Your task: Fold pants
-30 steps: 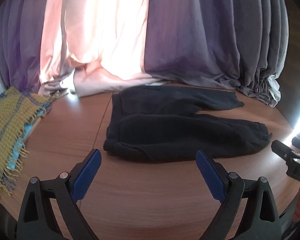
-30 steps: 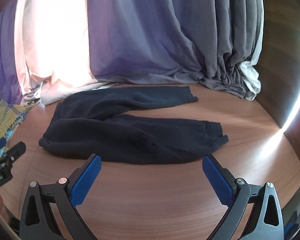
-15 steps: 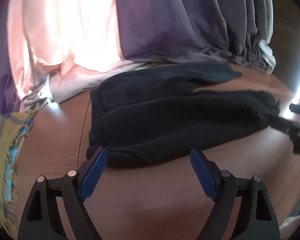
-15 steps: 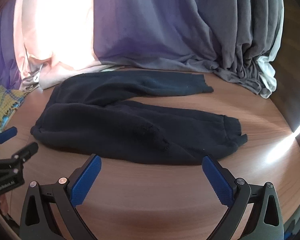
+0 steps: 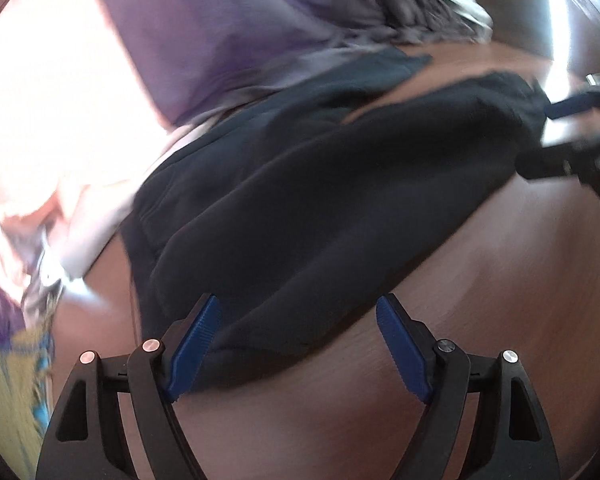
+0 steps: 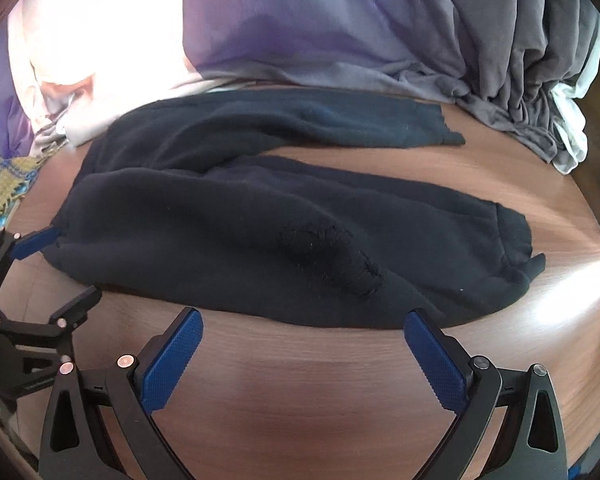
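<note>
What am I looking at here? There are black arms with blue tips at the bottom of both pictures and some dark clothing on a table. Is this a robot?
No robot: a person holds a hand tool in each hand, each with a two-fingered claw and a wide-angle camera looking out along the fingers. One picture comes from the left claw, the other from the right claw; the blue parts are their grip pads.

On the wooden table lies a pair of black pants, spread flat with the legs apart, waiting to be folded. Behind hang purple and grey curtains, and a yellow woven cloth sits at the left edge.

Nothing is held yet. The left claw is at the waist end, its jaws closing with the pants' edge between them but not pinched. The right claw is open near the leg end, over bare table.
</note>
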Demonstrator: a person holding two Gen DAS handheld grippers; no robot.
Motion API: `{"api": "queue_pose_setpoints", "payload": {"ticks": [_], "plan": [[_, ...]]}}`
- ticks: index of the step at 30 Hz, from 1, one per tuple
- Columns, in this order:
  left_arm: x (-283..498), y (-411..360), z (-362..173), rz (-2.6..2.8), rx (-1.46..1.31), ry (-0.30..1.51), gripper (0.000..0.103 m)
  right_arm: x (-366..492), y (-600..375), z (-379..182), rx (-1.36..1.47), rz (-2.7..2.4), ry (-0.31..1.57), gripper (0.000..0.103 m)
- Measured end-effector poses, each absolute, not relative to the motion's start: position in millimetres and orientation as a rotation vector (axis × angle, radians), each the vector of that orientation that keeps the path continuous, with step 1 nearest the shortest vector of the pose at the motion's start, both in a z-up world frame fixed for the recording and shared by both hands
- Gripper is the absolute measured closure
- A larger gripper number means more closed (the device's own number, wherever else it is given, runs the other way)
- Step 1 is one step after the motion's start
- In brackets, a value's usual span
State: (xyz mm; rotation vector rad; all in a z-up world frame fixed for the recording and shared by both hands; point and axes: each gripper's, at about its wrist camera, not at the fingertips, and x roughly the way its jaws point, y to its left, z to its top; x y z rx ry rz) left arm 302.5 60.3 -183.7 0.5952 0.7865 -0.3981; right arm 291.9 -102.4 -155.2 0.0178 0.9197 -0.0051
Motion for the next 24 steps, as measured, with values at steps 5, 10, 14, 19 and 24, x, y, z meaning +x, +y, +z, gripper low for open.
{"api": "queue_pose_setpoints", "payload": {"ticks": [5,10,14,19,24], "plan": [[308,50,-189,-0.481,0.666,0.8,0.051,294,-105,-156,0.02,-0.025,0.925,0.001],[314,53,-184,-0.513,0.64,0.837,0.078,292,-110,-154,0.03,-0.043,0.921,0.001],[309,58,-165,-0.549,0.617,0.836,0.083,290,-116,-152,0.033,-0.059,0.918,0.001],[294,64,-152,-0.582,0.666,0.852,0.084,281,-125,-144,0.042,-0.089,0.899,0.001],[283,65,-172,-0.603,0.734,0.936,0.084,273,-132,-141,0.038,-0.121,0.888,0.001]]}}
